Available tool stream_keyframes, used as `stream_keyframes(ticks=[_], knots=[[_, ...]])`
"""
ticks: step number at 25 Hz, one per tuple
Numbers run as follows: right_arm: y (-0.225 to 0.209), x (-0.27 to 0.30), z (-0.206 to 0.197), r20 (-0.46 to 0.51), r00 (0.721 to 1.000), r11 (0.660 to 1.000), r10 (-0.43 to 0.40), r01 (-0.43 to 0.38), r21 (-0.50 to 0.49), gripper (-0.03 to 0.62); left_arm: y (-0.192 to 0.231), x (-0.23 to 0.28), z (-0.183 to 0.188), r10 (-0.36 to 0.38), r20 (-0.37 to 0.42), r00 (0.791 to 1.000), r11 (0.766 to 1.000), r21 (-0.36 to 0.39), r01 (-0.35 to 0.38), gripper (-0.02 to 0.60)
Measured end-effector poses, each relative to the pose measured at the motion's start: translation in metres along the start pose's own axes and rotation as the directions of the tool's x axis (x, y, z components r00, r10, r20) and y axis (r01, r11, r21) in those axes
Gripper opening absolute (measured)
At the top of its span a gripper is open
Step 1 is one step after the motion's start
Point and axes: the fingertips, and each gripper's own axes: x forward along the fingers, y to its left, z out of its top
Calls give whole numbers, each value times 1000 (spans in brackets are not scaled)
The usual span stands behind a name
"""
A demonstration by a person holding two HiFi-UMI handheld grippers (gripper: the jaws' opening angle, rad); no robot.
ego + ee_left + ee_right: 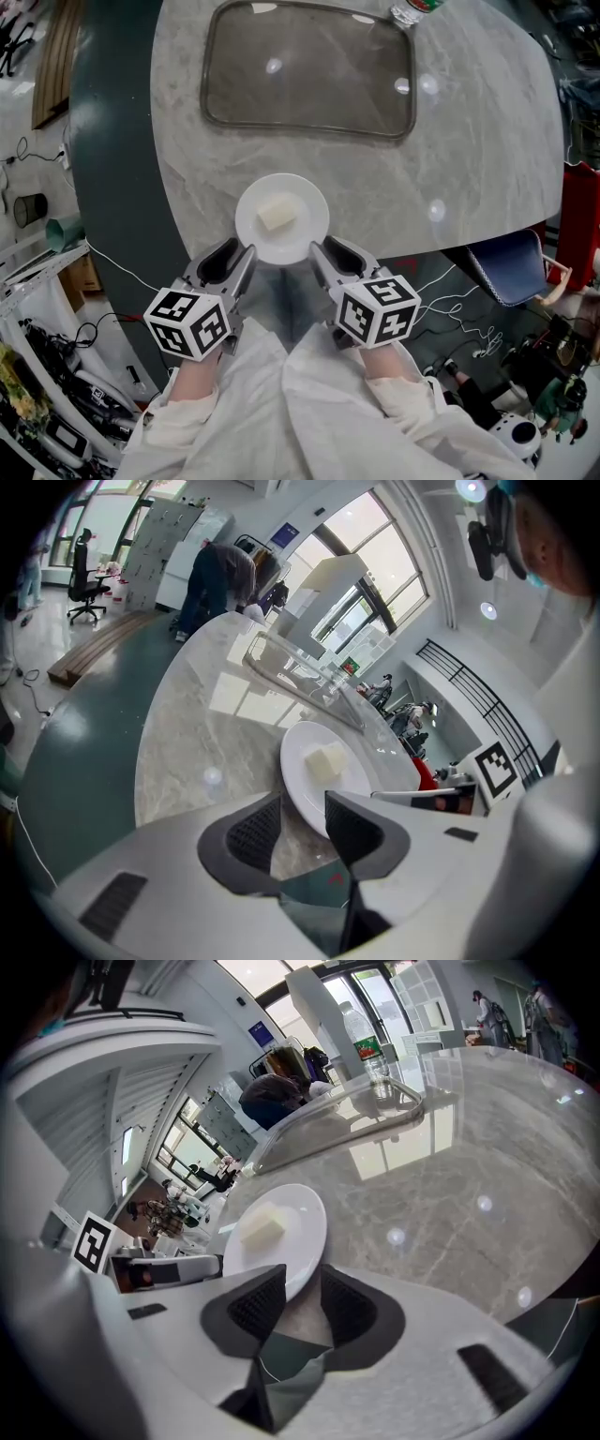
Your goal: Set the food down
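Round table (pixel 469 150): grey veined marble, polished. At its near edge, a round, glossy white plate (pixel 302 240) carries the food (pixel 277 215), a pale cream block, matte. Left gripper (pixel 236 257) and right gripper (pixel 334 255) flank the plate's rim, jaws apart, clamping nothing.

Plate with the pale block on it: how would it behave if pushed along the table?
The plate looks glossy and rigid, so it would probably slide easily on the polished table. Its low, wide shape makes tipping unlikely. The loose block might skid on it.
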Motion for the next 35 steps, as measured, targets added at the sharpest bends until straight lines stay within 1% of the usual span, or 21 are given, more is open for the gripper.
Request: stream_keyframes(ticks=[4,10,18,22,27,35], knots=[[-1,0,0,13,1000,1000,-4,4,9,84,0,2,1,-7,17,1000,1000,-5,7,146],[-2,0,1,17,1000,1000,-22,22,-2,83,-1,3,3,-3,19,1000,1000,1,3,141],[-4,3,0,32,999,1000,-27,27,0,66,3,5,0,21,8,1000,999,30,-21,101],[-5,1,0,32,999,1000,-15,15,-8,66,1,6,-2,18,-6,1000,999,44,-18,91],[-2,1,1,58,998,1000,8,-6,-27,64,2,3,-1,17,-4,1000,999,48,-17,87],[-4,-2,1,86,996,1000,21,-23,20,55,-2,3,-5,7,-12,1000,997,81,-6,87]])
